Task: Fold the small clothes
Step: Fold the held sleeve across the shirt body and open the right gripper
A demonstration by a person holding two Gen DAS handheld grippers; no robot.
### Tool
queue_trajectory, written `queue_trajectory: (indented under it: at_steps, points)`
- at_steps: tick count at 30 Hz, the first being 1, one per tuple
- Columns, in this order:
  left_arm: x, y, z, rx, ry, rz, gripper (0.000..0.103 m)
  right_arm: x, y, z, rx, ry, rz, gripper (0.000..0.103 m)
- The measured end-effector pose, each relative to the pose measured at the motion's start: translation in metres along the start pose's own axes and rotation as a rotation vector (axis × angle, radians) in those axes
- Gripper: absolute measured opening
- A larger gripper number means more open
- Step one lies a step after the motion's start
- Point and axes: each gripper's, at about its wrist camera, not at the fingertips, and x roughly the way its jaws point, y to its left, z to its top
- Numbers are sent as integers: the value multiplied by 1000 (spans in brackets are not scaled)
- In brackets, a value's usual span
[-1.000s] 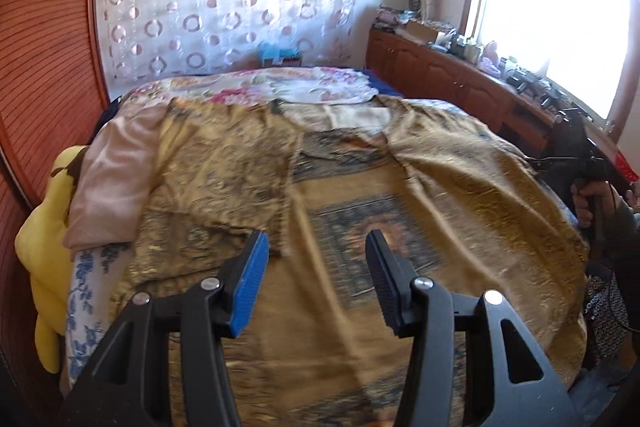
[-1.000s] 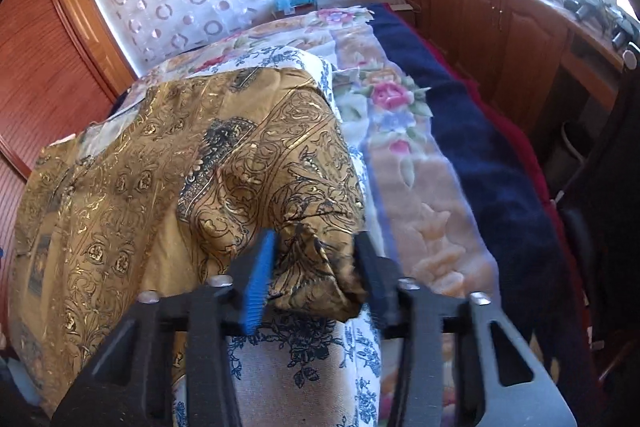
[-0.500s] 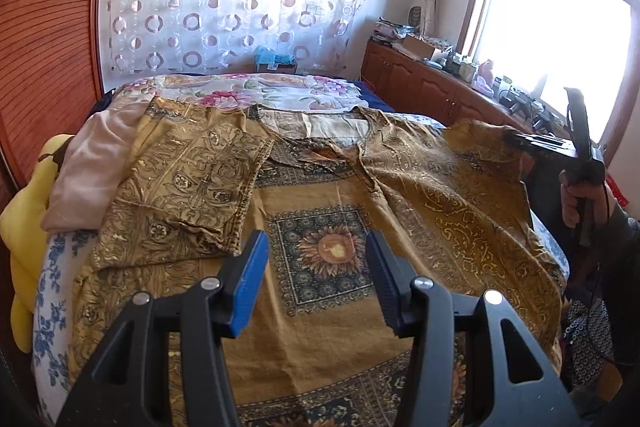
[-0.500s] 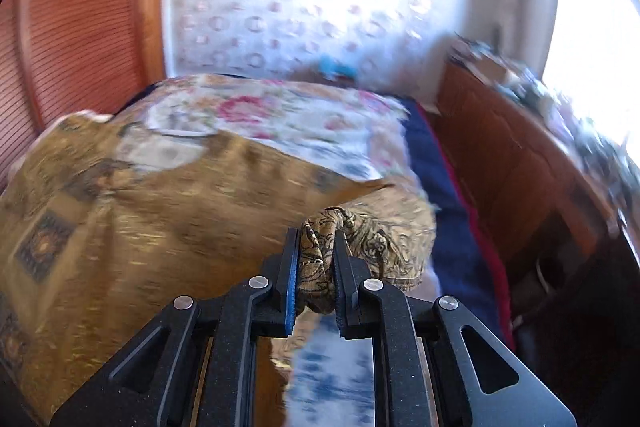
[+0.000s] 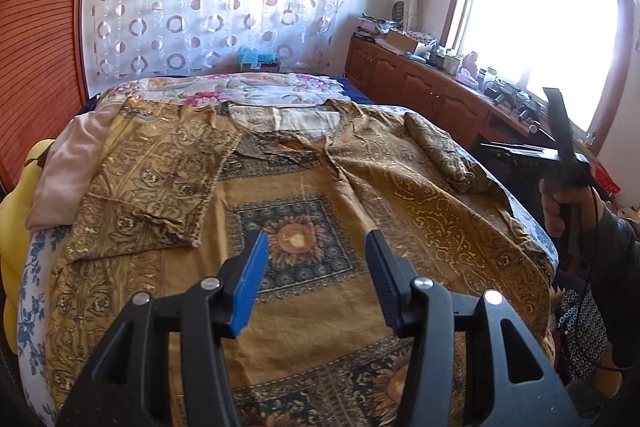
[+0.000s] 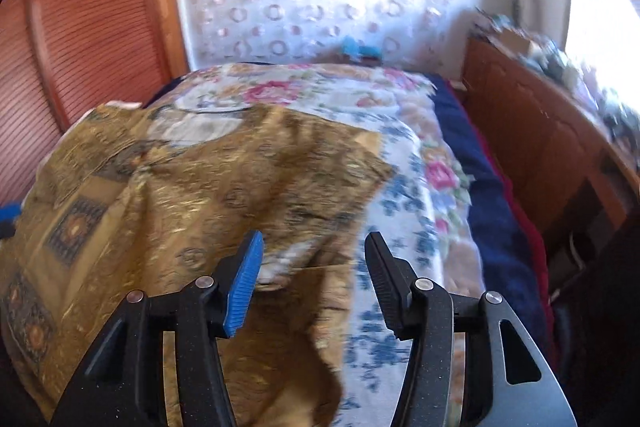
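Observation:
A gold patterned shirt lies spread front-up on the bed. Its left sleeve is folded in over the body. Its right sleeve lies bunched on the body near the right edge. My left gripper is open and empty above the shirt's lower middle. My right gripper is open and empty above the shirt's right side; that view is blurred. The right gripper also shows in the left wrist view, held in a hand at the bed's right edge.
The bed has a floral quilt and a dark blue blanket on its right. A pink cloth and a yellow cushion lie at the left. A wooden cabinet runs under the window; a wooden wardrobe stands left.
My right gripper was shut on the right sleeve half a second ago; it has opened and the sleeve lies on the shirt. The left gripper rose and tilted back slightly.

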Motion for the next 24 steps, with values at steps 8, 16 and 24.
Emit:
queue_trajectory:
  at_steps: [8,16,24]
  points:
    - [3,-8,-6,11,7,4,50,48,-34,17,142,89,36,50]
    - [7,-11,-12,22,21,8,50,69,-36,39,153,112,38,20]
    - [7,-7,-12,6,22,9,50,42,17,68,-35,-2,81,8]
